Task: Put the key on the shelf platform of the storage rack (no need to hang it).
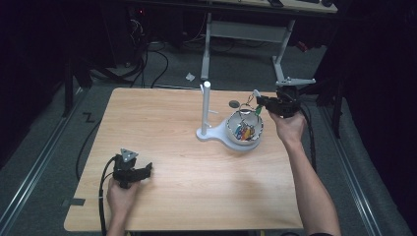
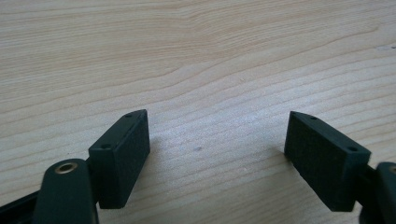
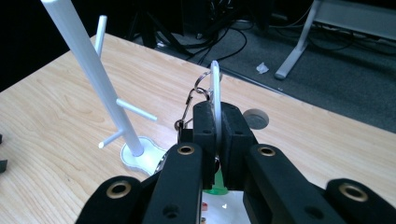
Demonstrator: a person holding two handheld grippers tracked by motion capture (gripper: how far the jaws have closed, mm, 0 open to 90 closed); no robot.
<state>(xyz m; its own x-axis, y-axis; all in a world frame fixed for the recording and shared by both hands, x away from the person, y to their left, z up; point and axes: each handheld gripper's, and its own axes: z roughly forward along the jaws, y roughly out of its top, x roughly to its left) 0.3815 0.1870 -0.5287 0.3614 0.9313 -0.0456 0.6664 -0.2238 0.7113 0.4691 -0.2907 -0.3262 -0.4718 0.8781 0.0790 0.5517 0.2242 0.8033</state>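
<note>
My right gripper (image 1: pixel 259 102) (image 3: pixel 216 116) hangs over a white bowl (image 1: pixel 231 125) at the table's right. It is shut on a thin white tag (image 3: pixel 215 86) that stands on edge between the pads. A metal key ring and clip (image 3: pixel 194 95) (image 1: pixel 251 101) dangle from the tag. Several colourful small items (image 1: pixel 244 132) lie in the bowl. A white peg stand (image 1: pixel 206 105) (image 3: pixel 91 70) with short side pegs rises just left of the bowl. My left gripper (image 1: pixel 146 170) (image 2: pixel 217 135) rests near the table's front left corner, open, with bare wood between its pads.
A grey round disc (image 1: pixel 234 103) (image 3: pixel 256 119) sits in the wooden table (image 1: pixel 162 123) behind the bowl. Beyond the far edge are cables and a white desk frame (image 1: pixel 246 32) on the floor.
</note>
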